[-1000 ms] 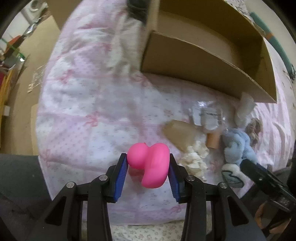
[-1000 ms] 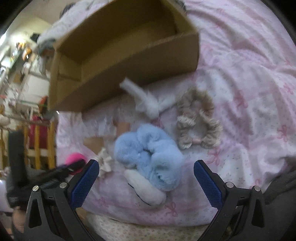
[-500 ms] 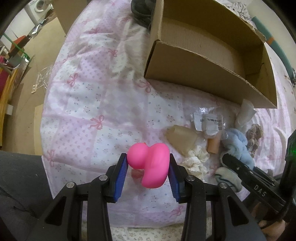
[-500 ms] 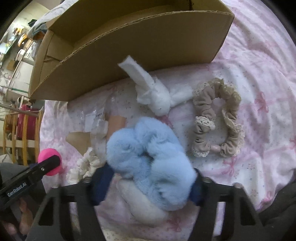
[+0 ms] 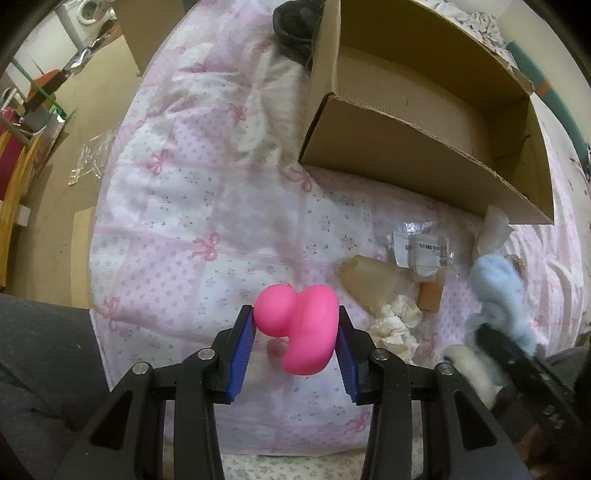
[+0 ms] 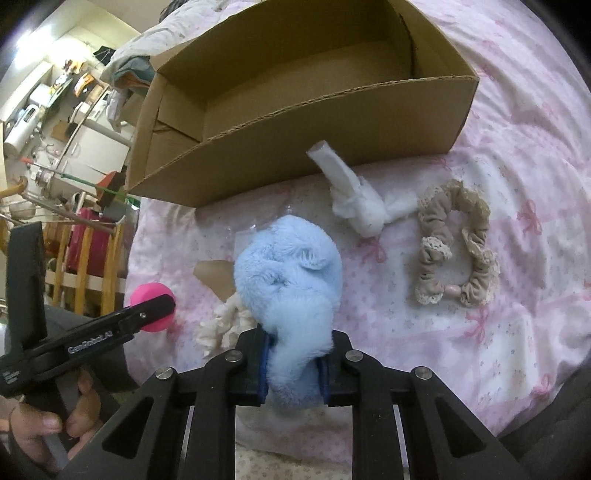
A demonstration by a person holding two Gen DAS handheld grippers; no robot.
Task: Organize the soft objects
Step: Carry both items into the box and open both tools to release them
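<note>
My left gripper (image 5: 295, 332) is shut on a pink rubber duck (image 5: 301, 326), held just above the pink patterned bedspread (image 5: 207, 206). In the right wrist view my right gripper (image 6: 291, 365) is closing its jaws on a fluffy blue plush (image 6: 288, 280), whose lower end is squeezed between the blue pads (image 6: 263, 365). The plush (image 5: 498, 291) also shows at the right of the left wrist view. An open cardboard box (image 6: 295, 122) lies beyond the plush, also seen as the box (image 5: 424, 122) in the left wrist view. The left gripper (image 6: 147, 314) with the duck (image 6: 149, 295) sits to the left.
A white cloth bundle (image 6: 362, 206) and a beige lace scrunchie (image 6: 458, 247) lie right of the plush. A cream scrunchie (image 5: 397, 325), a tan soft piece (image 5: 369, 280) and a clear plastic packet (image 5: 421, 251) lie between the grippers. A dark garment (image 5: 295, 26) sits behind the box. The bed edge drops at left.
My right gripper's jaws closed from wide open onto the blue plush, which now bunches up between the pads. The left gripper kept holding the duck almost still.
</note>
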